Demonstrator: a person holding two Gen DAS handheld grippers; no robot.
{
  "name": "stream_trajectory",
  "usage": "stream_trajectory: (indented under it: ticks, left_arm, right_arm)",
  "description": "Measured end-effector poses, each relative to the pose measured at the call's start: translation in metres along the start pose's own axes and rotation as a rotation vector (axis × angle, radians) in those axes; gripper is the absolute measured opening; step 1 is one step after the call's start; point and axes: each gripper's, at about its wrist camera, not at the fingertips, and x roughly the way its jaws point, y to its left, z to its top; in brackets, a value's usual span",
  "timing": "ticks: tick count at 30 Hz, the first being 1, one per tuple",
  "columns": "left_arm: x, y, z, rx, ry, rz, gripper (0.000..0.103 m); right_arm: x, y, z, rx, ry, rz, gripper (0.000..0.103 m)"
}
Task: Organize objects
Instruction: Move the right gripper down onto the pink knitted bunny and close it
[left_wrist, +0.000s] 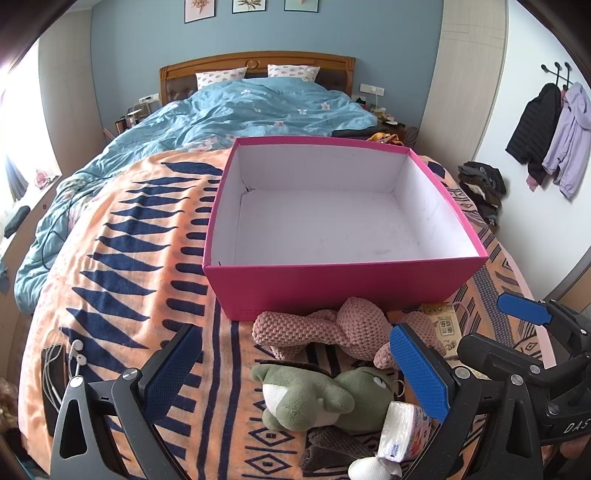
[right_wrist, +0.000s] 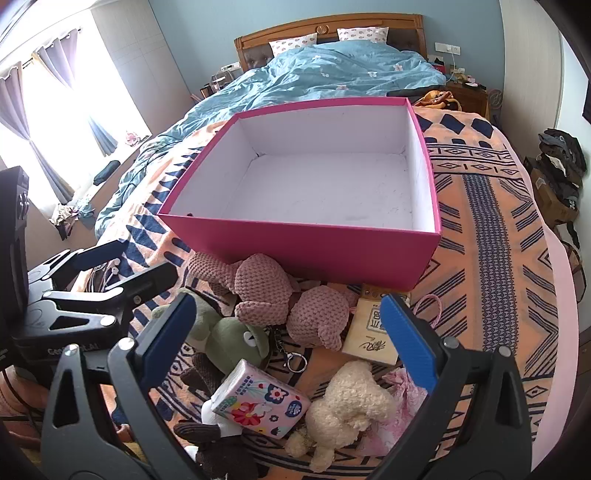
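Observation:
An empty pink box (left_wrist: 343, 284) (right_wrist: 295, 243) with a white inside stands on the patterned orange blanket. In front of it lies a heap: a pink knitted toy (left_wrist: 332, 328) (right_wrist: 266, 291), a green frog plush (left_wrist: 314, 398) (right_wrist: 225, 336), a flowered tissue pack (left_wrist: 402, 432) (right_wrist: 258, 402), a cream plush (right_wrist: 351, 406) and a tan card box (left_wrist: 445, 328) (right_wrist: 371, 332). My left gripper (left_wrist: 295, 373) is open above the frog. My right gripper (right_wrist: 288, 347) is open over the heap; it also shows in the left wrist view (left_wrist: 461, 325).
White earphones and a phone (left_wrist: 59, 373) lie at the blanket's left edge. A blue duvet (left_wrist: 229, 114) covers the far half of the bed. Clothes (left_wrist: 480, 188) are piled on the right, and coats (left_wrist: 546, 136) hang on the wall.

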Motion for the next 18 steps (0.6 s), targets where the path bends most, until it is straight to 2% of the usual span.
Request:
stream_trajectory:
  ticks: [16,18]
  left_arm:
    - [0.011,0.001,-0.002,-0.003,0.029,-0.004,0.103]
    - [0.013,0.003,-0.002,-0.006,0.037,-0.004,0.103]
  right_arm:
    - [0.008,-0.005,-0.001,0.022,0.031,0.024,0.100]
    - [0.012,-0.006,-0.002,0.030,0.043,0.029,0.096]
